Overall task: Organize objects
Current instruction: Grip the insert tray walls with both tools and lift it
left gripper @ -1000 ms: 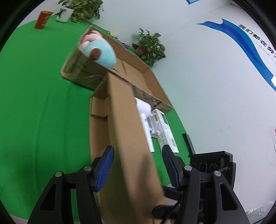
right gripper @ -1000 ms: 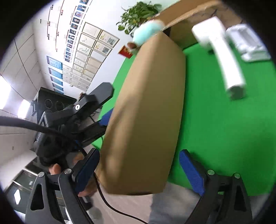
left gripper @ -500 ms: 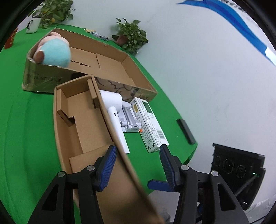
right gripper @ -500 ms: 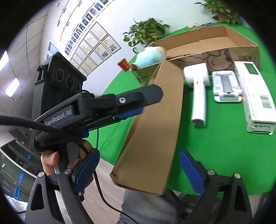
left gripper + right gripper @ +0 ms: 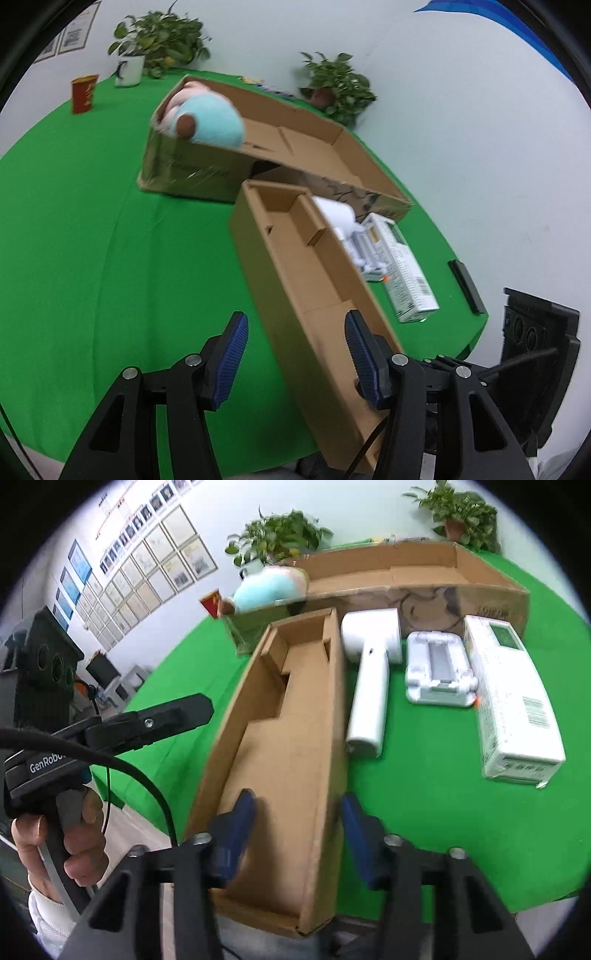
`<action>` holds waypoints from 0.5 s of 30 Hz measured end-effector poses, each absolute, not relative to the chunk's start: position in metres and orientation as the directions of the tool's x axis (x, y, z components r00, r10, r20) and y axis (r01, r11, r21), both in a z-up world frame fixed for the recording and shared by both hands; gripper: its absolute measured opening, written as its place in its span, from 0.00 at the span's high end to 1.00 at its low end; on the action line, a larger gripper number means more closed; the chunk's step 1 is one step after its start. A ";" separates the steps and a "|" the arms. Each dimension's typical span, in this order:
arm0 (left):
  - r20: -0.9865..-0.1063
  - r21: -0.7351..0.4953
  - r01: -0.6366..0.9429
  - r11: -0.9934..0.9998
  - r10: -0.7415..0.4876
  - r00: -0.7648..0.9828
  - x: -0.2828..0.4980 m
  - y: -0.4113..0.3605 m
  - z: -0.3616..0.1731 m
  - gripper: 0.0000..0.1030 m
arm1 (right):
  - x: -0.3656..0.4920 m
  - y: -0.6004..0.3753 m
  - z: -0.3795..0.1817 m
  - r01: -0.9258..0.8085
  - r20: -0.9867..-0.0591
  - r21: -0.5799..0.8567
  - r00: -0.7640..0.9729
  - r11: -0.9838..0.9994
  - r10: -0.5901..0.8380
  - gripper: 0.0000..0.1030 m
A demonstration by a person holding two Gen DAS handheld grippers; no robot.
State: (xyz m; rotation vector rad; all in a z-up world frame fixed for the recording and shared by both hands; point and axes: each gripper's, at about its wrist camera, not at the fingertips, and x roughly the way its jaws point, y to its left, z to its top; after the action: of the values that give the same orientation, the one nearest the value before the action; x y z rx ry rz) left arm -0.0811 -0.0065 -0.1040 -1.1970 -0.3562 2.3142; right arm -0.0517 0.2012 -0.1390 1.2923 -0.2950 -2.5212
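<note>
The narrow cardboard tray [image 5: 284, 738] lies open side up on the green surface [image 5: 92, 258], and its near end sticks out over the near edge toward the person. The right gripper [image 5: 295, 834] has its fingers apart, one on each side of the tray's right wall at this near end. I cannot tell if the pads touch the wall. I think this wall is chosen because it is thin and stiff, so it is easy to pinch and to steer the tray. The left gripper [image 5: 295, 354] also has its fingers apart, over the tray's near part, and holds nothing.

Just beside the tray, toward the right edge, lie a white handheld device [image 5: 371, 672], a white plastic holder [image 5: 437, 672] and a white carton [image 5: 511, 701]. They are near each other, so there is little room on that side. The left half of the surface is open.

Toward the far edge stands a big shallow box [image 5: 295, 147] with a plush toy [image 5: 207, 118] on its left corner. The tray's far end nearly reaches this box, so pushing forward has little room.
</note>
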 end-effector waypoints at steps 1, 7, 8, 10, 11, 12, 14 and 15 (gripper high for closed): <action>-0.687 -0.445 -0.308 -0.841 0.542 -0.485 -0.081 -0.010 -0.107 0.49 | -0.051 0.194 -0.137 0.170 -0.759 0.276 -0.565 -0.946 -0.323 0.55; -0.709 -0.424 -0.291 -0.857 0.515 -0.482 -0.083 -0.017 -0.117 0.50 | -0.049 0.178 -0.135 0.196 -0.744 0.218 -0.600 -0.956 -0.293 0.67; -0.712 -0.422 -0.290 -0.859 0.513 -0.481 -0.084 -0.016 -0.119 0.52 | -0.053 0.181 -0.137 0.182 -0.745 0.217 -0.604 -0.959 -0.283 0.67; -0.712 -0.432 -0.292 -0.853 0.522 -0.470 -0.088 -0.013 -0.121 0.59 | -0.062 0.184 -0.136 0.157 -0.743 0.190 -0.622 -0.969 -0.247 0.70; -0.714 -0.433 -0.293 -0.852 0.523 -0.465 -0.090 -0.011 -0.123 0.66 | -0.065 0.183 -0.134 0.155 -0.742 0.177 -0.628 -0.972 -0.236 0.75; -0.718 -0.428 -0.293 -0.855 0.518 -0.465 -0.091 -0.008 -0.124 0.71 | -0.070 0.182 -0.133 0.161 -0.743 0.177 -0.625 -0.971 -0.239 0.81; -0.729 -0.415 -0.293 -0.862 0.507 -0.460 -0.095 -0.004 -0.127 0.77 | -0.077 0.178 -0.133 0.175 -0.740 0.178 -0.625 -0.968 -0.249 0.87; -0.726 -0.414 -0.290 -0.863 0.505 -0.466 -0.095 -0.003 -0.127 0.77 | -0.080 0.176 -0.132 0.171 -0.740 0.161 -0.631 -0.972 -0.233 0.87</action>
State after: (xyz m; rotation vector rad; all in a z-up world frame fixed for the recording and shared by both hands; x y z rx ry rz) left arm -0.0950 -0.0035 -0.1273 -1.2640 -0.3205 2.3276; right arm -0.0798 0.1759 -0.1324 1.2182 -0.1105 -2.6485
